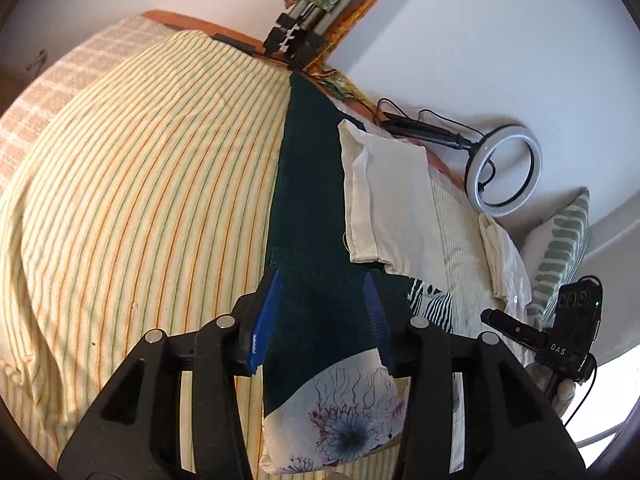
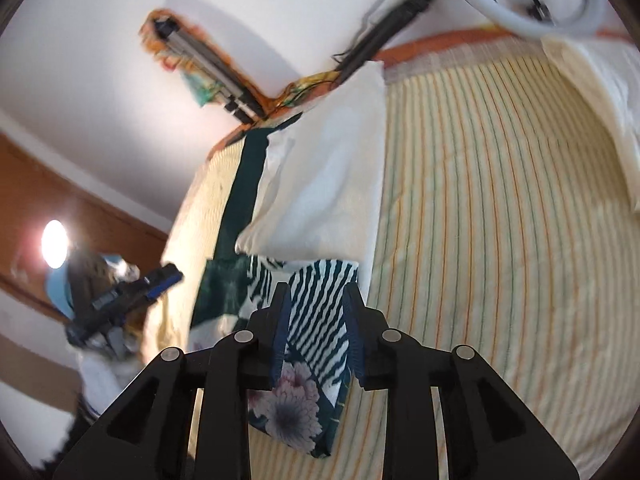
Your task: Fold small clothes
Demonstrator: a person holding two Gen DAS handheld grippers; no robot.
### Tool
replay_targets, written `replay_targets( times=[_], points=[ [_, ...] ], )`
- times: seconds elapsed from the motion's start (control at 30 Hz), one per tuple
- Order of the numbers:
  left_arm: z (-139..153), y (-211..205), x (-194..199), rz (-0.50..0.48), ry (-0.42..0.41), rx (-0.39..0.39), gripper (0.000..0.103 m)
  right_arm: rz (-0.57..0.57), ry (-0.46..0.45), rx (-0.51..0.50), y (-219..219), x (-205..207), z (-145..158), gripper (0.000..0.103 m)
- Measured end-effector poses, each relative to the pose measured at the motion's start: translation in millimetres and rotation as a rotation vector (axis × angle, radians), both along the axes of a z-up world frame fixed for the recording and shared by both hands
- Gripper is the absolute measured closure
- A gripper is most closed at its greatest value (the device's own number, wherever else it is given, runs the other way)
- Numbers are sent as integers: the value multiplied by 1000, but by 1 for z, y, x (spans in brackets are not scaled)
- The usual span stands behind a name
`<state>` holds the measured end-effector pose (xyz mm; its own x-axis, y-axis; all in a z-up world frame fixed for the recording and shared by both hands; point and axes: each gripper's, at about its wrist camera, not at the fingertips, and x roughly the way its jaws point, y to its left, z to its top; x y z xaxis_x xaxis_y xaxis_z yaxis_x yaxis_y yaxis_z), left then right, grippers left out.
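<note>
A dark green patchwork cloth (image 1: 312, 208) with floral and zebra-striped panels lies on a striped bedsheet (image 1: 140, 200). My left gripper (image 1: 324, 280) hovers over its dark green part, jaws wide apart, the floral panel (image 1: 340, 420) below it. My right gripper (image 2: 316, 292) has its jaws apart around the zebra-striped panel (image 2: 320, 312) of the cloth, with a flowered panel (image 2: 292, 404) hanging beneath. The left gripper also shows in the right wrist view (image 2: 132, 292), blurred. The right gripper shows in the left wrist view (image 1: 532, 332) at the right.
A folded cream cloth (image 1: 384, 200) lies beside the green one, also seen in the right wrist view (image 2: 324, 172). More cream cloths (image 1: 504, 256) and a patterned pillow (image 1: 560, 248) sit at the right. A ring light (image 1: 504, 168) and tripod (image 1: 296, 36) rest against the wall.
</note>
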<state>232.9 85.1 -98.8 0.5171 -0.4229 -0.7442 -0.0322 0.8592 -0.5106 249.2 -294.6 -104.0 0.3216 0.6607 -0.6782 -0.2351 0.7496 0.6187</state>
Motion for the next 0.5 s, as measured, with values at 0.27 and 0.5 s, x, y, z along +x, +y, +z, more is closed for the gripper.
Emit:
replay_targets(
  times=[0.27,0.5],
  points=[
    [28,-8,2,-44,-99,99,59,22,-79,-109,16,-1,7,77],
    [54,7,43,-37,-154,146,59,-14,-242,-225,24,11,41,77]
  ],
)
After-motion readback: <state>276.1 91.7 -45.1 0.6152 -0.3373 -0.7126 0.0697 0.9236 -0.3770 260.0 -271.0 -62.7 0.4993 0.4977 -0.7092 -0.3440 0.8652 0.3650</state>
